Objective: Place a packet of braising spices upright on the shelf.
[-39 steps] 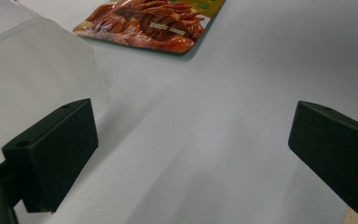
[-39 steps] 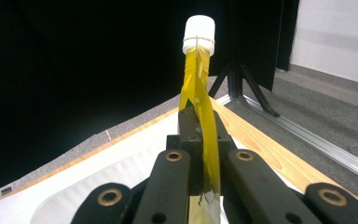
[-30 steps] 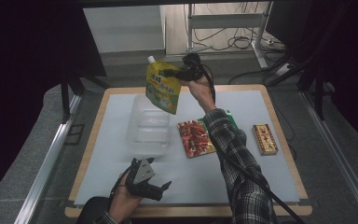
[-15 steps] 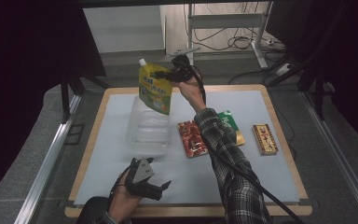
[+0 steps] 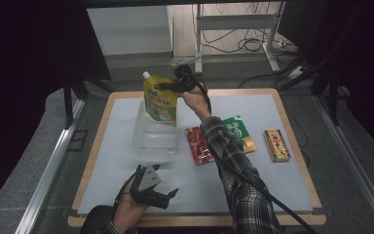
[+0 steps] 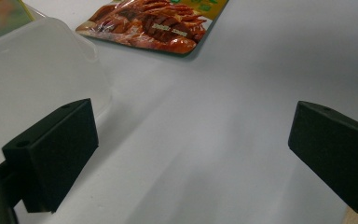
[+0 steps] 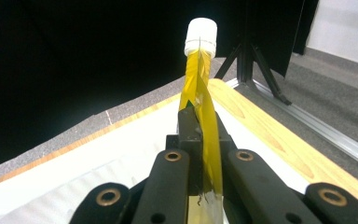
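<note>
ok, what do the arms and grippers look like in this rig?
Both grippers are black with blocky pads. The left gripper carries a grey three-cornered plate. The right gripper trails a black cable along a dark plaid sleeve.

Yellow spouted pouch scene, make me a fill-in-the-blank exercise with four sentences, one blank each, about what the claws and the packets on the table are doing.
1. The right claw is shut on the yellow spouted pouch, whose cap is coloured ____.
2. The pouch hangs above the clear plastic ____.
3. The left claw, near the table's front edge, has its jaws ____.
4. Between the red snack packet and the brown rectangular box lies a ____ packet.

Missing words: white; container; open; green
</note>
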`<control>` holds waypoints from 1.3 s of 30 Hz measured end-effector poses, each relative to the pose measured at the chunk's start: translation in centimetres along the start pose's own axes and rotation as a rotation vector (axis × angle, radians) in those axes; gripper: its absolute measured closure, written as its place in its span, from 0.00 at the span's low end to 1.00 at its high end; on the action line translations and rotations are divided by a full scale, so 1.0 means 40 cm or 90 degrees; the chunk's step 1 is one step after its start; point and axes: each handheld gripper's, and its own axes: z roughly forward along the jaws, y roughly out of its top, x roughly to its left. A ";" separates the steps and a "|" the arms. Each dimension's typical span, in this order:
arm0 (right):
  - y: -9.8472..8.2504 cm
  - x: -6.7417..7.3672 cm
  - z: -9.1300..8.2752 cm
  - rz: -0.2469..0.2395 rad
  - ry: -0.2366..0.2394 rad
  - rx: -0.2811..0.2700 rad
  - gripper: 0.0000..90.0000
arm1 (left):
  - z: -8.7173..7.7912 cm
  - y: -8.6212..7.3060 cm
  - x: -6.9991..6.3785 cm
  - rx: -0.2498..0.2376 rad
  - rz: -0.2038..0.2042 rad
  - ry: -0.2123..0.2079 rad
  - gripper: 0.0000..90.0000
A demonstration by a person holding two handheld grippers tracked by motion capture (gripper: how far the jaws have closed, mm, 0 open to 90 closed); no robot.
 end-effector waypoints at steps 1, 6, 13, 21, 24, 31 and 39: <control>0.000 0.000 0.000 0.000 0.000 0.000 0.98 | 0.000 0.000 0.000 0.000 0.000 0.000 0.01; -0.008 -0.007 0.009 0.017 0.003 0.004 0.98 | 0.002 0.000 -0.001 0.003 0.002 -0.001 0.01; -0.023 -0.001 0.027 0.028 -0.002 0.013 0.99 | 0.005 -0.001 -0.003 0.011 0.006 -0.004 0.01; -0.025 0.012 0.029 0.025 -0.023 0.022 0.97 | 0.005 0.000 -0.004 0.011 0.009 -0.001 0.01; -0.024 0.021 0.032 0.003 -0.036 0.025 0.84 | 0.005 0.000 -0.003 0.011 0.008 -0.002 0.01; -0.029 0.033 0.026 -0.031 -0.081 0.035 0.51 | 0.007 -0.001 -0.004 0.012 0.009 -0.002 0.01; -0.026 0.040 0.003 -0.046 -0.099 0.051 0.33 | 0.008 0.000 -0.005 0.014 0.012 -0.002 0.01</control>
